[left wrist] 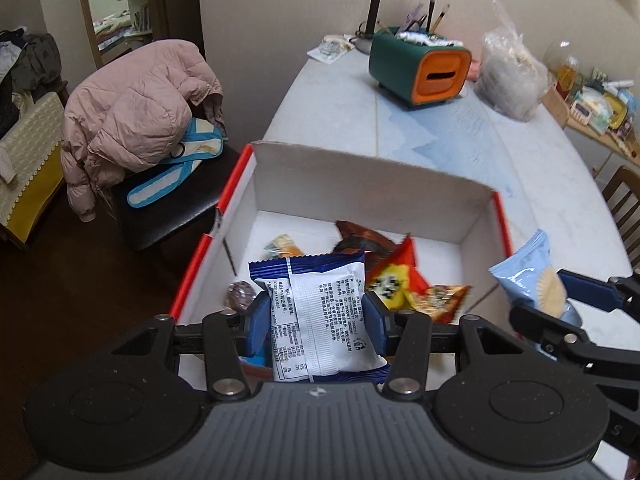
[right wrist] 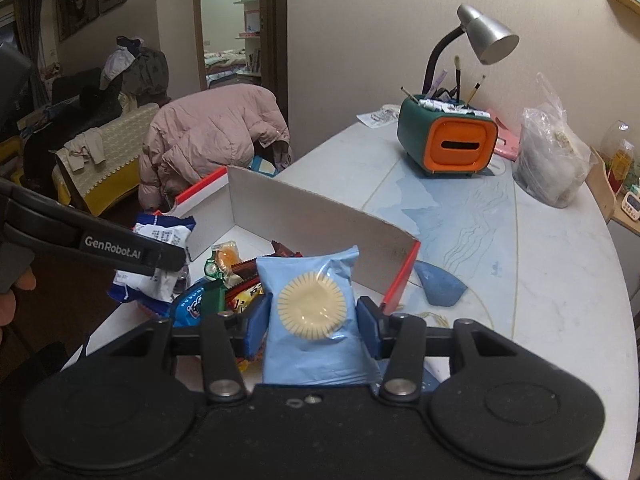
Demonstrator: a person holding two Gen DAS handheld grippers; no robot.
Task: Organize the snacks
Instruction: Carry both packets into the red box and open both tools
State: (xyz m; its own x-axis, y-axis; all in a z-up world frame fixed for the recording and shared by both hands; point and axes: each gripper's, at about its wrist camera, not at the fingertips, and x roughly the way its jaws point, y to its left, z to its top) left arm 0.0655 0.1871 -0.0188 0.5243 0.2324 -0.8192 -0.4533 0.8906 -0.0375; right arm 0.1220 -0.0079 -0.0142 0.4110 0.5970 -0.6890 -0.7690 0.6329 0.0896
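A white cardboard box with red outer sides [left wrist: 360, 184] stands on the table and holds several snack packets, among them a red and yellow one [left wrist: 394, 280] and a brown one [left wrist: 360, 238]. My left gripper [left wrist: 316, 314] is shut on a white and dark blue snack packet [left wrist: 320, 316] and holds it over the box's near part. My right gripper [right wrist: 310, 316] is shut on a light blue packet with a round biscuit picture [right wrist: 312, 320], just at the box's right near corner. That packet also shows in the left wrist view [left wrist: 532, 280]. The box also shows in the right wrist view [right wrist: 320, 220].
A green and orange desk organizer [right wrist: 448, 140] with brushes, a grey lamp [right wrist: 484, 36] and a clear plastic bag [right wrist: 552, 160] stand at the table's far side. A blue scrap [right wrist: 438, 284] lies right of the box. A chair with a pink jacket [left wrist: 136, 112] stands left.
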